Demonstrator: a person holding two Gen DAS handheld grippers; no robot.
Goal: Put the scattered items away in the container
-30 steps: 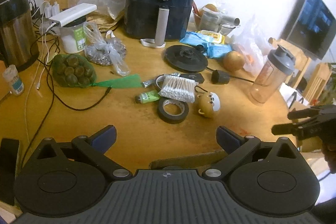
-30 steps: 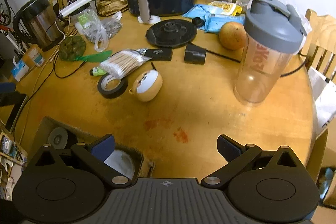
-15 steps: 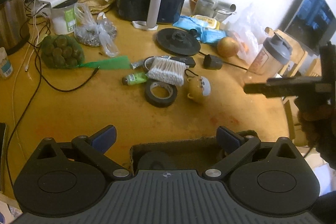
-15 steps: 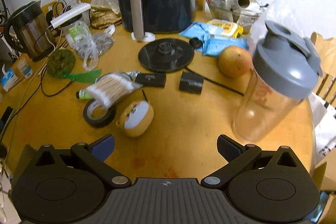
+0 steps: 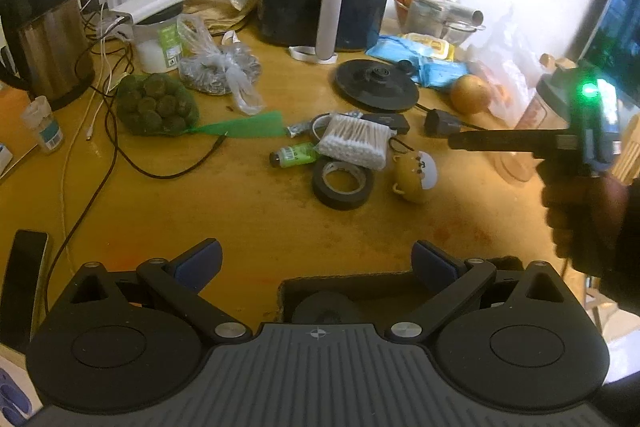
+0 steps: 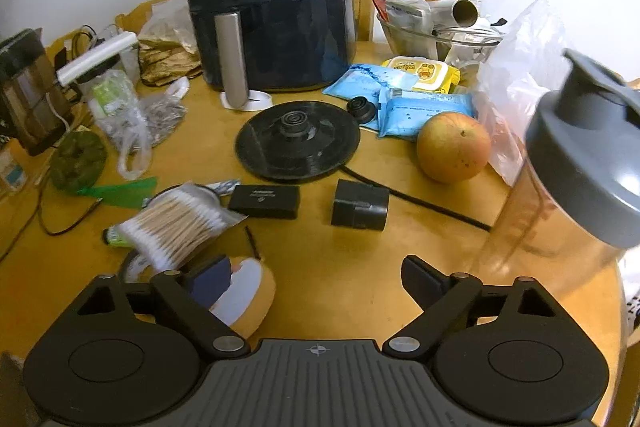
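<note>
Now right claw [image 6: 316, 279] closing, empty.

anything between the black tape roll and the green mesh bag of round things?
Left wrist view: a small green bottle lies on its side by the tape roll, then a black cable loops over bare wood toward the mesh bag.

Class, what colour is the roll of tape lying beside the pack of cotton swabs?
The roll of tape is black, seen best in the left wrist view.
</note>
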